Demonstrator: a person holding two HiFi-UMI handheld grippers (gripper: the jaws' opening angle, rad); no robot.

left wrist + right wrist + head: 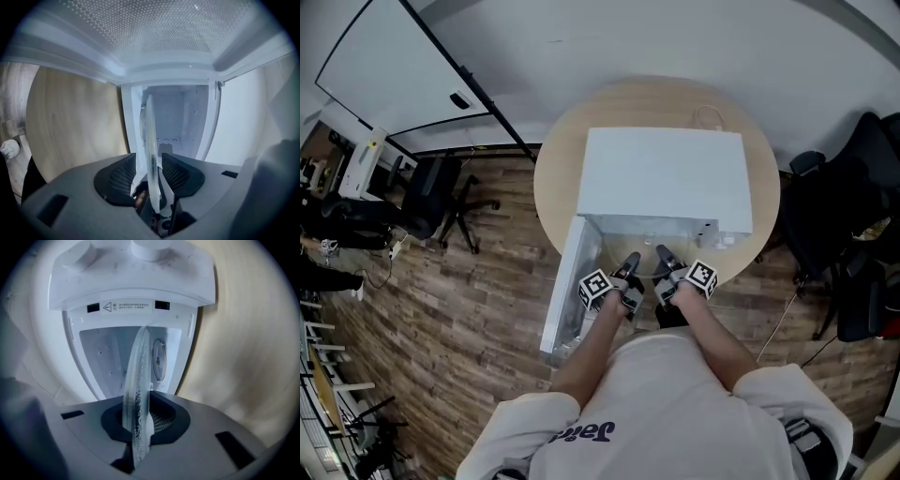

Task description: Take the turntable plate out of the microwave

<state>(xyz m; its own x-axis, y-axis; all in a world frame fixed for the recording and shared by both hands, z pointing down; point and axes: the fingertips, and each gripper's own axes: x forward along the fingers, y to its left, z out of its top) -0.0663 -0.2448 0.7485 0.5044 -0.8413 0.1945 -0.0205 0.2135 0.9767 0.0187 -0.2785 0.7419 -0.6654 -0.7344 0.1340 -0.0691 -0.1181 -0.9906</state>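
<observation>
- The white box-shaped microwave [661, 178] stands on a round, light wooden table [558, 159]. It fills much of the top, leaving only a narrow strip of bare wood in front of its opening.
- Its white door [567, 281] is swung fully out on the person's left. In the head view the door reaches past the table's edge and over the brown plank floor [459, 300].
- With the door out that way, the left side is hemmed in, while the front of the cavity [176, 122] is open toward the person.
- A black office chair [431, 202] stands on the floor well apart from the table, to the left.
- The clear glass turntable plate [139, 380] is at the mouth of the cavity. Both gripper views see it edge-on, with its near rim toward the person.
- The right gripper [664, 253] has its dark ribbed pads [159, 420] closed onto that rim and grips the glass firmly. The white control panel with its two knobs [131, 268] is just beyond.
- The left gripper [632, 262] has its jaws partly spread, and the plate's rim passes between them. A gap shows between the glass and each black pad [119, 176], so it is not pinching the plate.
</observation>
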